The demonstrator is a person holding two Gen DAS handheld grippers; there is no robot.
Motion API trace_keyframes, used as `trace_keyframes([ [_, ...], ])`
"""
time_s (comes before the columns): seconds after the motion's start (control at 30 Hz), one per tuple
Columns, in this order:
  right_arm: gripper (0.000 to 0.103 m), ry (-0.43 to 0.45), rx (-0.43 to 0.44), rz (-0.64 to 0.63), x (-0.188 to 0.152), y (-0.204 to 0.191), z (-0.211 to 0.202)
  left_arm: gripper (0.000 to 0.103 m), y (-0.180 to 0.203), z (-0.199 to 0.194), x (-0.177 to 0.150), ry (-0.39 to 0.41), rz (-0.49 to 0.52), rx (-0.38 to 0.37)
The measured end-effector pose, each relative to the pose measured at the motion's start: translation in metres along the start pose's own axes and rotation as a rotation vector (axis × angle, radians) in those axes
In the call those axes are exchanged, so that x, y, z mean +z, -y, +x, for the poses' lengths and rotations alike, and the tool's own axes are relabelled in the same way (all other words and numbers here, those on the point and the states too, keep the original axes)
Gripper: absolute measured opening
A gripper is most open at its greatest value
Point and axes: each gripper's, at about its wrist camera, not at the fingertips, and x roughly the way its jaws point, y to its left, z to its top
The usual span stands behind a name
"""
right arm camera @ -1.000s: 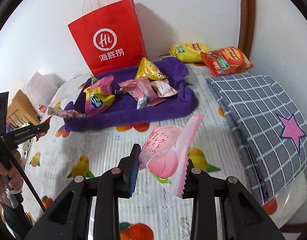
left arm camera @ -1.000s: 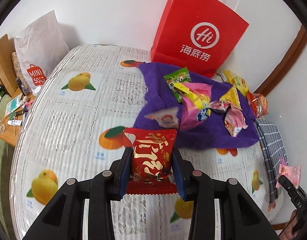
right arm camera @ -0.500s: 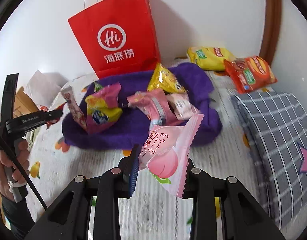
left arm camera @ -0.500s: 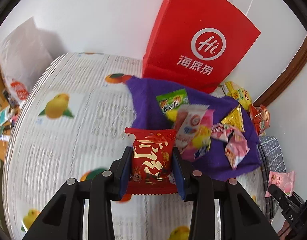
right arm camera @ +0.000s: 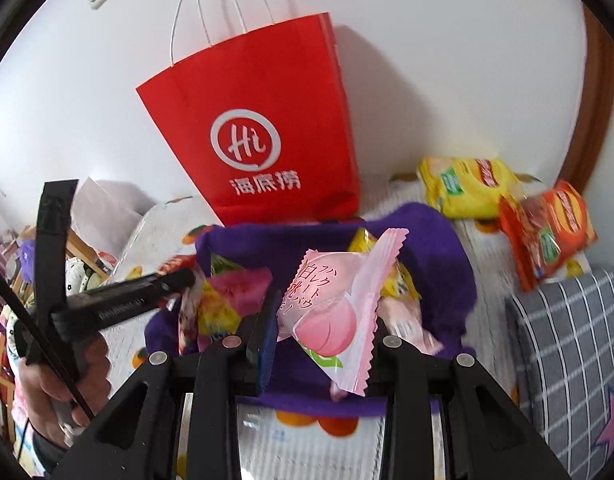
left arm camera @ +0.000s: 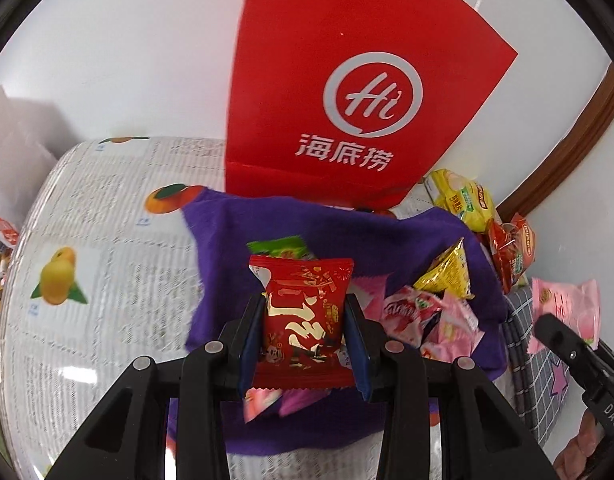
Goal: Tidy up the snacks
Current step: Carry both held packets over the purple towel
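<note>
My left gripper point(left arm camera: 304, 308) is shut on a red snack packet with gold lettering point(left arm camera: 303, 316), held above a purple cloth point(left arm camera: 235, 264) that carries several loose snack packets. My right gripper point(right arm camera: 323, 316) is shut on a pink peach-print packet point(right arm camera: 335, 304), held over the same purple cloth point(right arm camera: 435, 248). A red paper bag point(left arm camera: 347, 92) with white handles stands against the wall just behind the cloth, and shows in the right wrist view as the red paper bag point(right arm camera: 259, 132). The pink packet point(left arm camera: 567, 304) also appears at the right edge of the left wrist view.
A yellow chip bag point(right arm camera: 467, 188) and an orange chip bag point(right arm camera: 547, 232) lie to the right of the cloth by the wall. A grey checked cushion point(right arm camera: 567, 344) sits at the right. The table wears a fruit-print cover point(left arm camera: 87, 264). A hand point(right arm camera: 63, 376) holds the left gripper.
Both grippers have travelled forward across the table toward the purple cloth and red bag, which now loom larger. Each keeps its packet between its fingers.
</note>
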Motion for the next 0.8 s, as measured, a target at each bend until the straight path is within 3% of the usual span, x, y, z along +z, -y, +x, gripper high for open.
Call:
trace_keyframes([
  [0.27,0.031,-0.015,0.043,0.035,0.030,0.006,0.024,0.036,0.004,0.001,0.018,0.027,-0.031,-0.050],
  [0.53,0.031,-0.076,0.058,0.047,0.035,0.017,0.051,0.036,-0.007,-0.002,0.025,0.052,-0.055,-0.060],
  [0.8,0.032,-0.192,0.076,0.091,0.028,0.032,0.079,0.036,-0.022,-0.001,0.025,0.036,-0.094,-0.076],
])
